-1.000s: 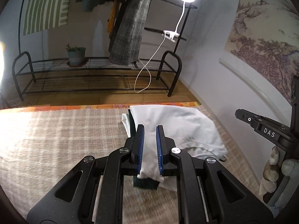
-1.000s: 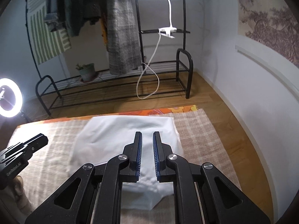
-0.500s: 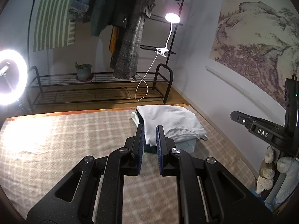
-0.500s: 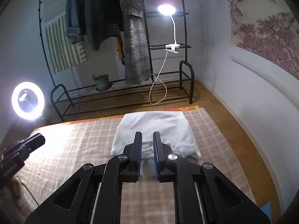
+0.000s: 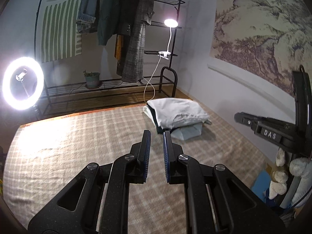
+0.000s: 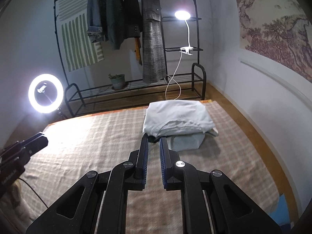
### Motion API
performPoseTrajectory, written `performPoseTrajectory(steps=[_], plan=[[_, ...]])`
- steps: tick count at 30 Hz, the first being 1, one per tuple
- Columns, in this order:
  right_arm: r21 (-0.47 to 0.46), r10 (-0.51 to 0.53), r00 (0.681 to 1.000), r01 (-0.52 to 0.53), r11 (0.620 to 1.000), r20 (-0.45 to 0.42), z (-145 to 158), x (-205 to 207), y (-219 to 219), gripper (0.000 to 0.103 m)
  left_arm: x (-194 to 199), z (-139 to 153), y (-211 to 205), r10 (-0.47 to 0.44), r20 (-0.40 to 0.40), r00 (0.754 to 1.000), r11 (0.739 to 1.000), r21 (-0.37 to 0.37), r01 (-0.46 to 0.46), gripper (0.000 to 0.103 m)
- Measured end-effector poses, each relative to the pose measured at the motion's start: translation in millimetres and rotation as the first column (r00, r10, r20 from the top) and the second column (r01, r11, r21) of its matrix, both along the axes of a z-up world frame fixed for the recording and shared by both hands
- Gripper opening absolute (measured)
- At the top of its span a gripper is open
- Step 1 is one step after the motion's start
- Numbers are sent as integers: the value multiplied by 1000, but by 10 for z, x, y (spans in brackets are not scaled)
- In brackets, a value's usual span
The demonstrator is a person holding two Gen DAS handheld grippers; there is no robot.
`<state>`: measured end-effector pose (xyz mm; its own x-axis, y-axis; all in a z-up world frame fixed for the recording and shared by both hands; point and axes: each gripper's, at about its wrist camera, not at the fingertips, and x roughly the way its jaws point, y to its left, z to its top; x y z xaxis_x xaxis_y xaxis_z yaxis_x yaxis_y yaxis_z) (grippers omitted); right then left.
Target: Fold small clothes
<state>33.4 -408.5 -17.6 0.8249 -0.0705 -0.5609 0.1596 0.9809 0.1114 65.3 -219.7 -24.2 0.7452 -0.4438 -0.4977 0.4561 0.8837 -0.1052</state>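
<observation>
A stack of folded clothes lies at the far right of the checked beige cloth point(image 5: 78, 146), with a white garment point(image 5: 177, 112) on top and a pale blue one point(image 5: 190, 133) and a dark green one under it. The stack also shows in the right wrist view point(image 6: 177, 117). My left gripper point(image 5: 156, 134) hovers above the cloth, short of the stack, jaws a narrow gap apart and empty. My right gripper point(image 6: 154, 140) is likewise just short of the stack, empty with a narrow gap. The right gripper's body point(image 5: 273, 132) shows at the right of the left wrist view.
A ring light point(image 5: 22, 83) stands at the left. A black clothes rack point(image 6: 136, 89) with hanging coats, a potted plant point(image 6: 118, 81) and a clip lamp point(image 6: 182, 15) stands behind the cloth. A wall point(image 6: 263, 97) runs along the right. Stuffed toys point(image 5: 280, 175) sit at the right.
Both grippers have pulled back and up from the white garment, which now lies folded on the stack farther away. The jaws keep the same narrow gap.
</observation>
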Motion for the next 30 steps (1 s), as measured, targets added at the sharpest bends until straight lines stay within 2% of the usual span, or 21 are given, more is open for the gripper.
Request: performPoseTrajectory(steps=[5,7,9,10,12,13,15,17,19,21,23,30], plan=[[16,-31,999,31,999,11,-112,-105,76,11,-117,-139,99,3,-14,1000,1000,-5,-3,14],[29,-39,999,39,999,13,-138,-124,80,15,-117,-175,123,3,-14,1000,1000,-7,-3,15],[38,-49,998,48,998,24,-154,-140,73,21,-120,-187,125,-1,-12,1000,1000,-5,1,24],[42,-56,998,55,998,32,-157,-139,60,24,-128,-195,135,0,-4,1000,1000,-7,0,36],[40,-64,997,62,997,40,-172,-139,57,26,-143,-211,161,7,10,1000,1000,-15,-7,50],[35,-65,997,64,997,44,-183,-131,55,27,-149,-219,175,10,12,1000,1000,-22,-10,52],[26,-66,997,65,998,48,-214,-119,69,35,-143,-224,180,4,9,1000,1000,-23,-4,53],[20,-75,996,74,997,50,-229,-102,81,50,-150,-215,180,1,22,1000,1000,-19,0,62],[20,-80,995,79,997,60,-230,-92,84,52,-162,-192,177,5,45,999,1000,-13,-5,69],[16,-86,994,85,996,69,-226,-94,83,60,-177,-172,179,5,57,998,1000,-14,-4,74],[5,-102,991,101,995,84,-218,-105,90,77,-189,-162,188,5,59,998,1000,-17,-4,82],[-15,-116,989,118,993,95,-226,-98,107,78,-199,-178,198,15,59,998,1000,-9,-15,89]])
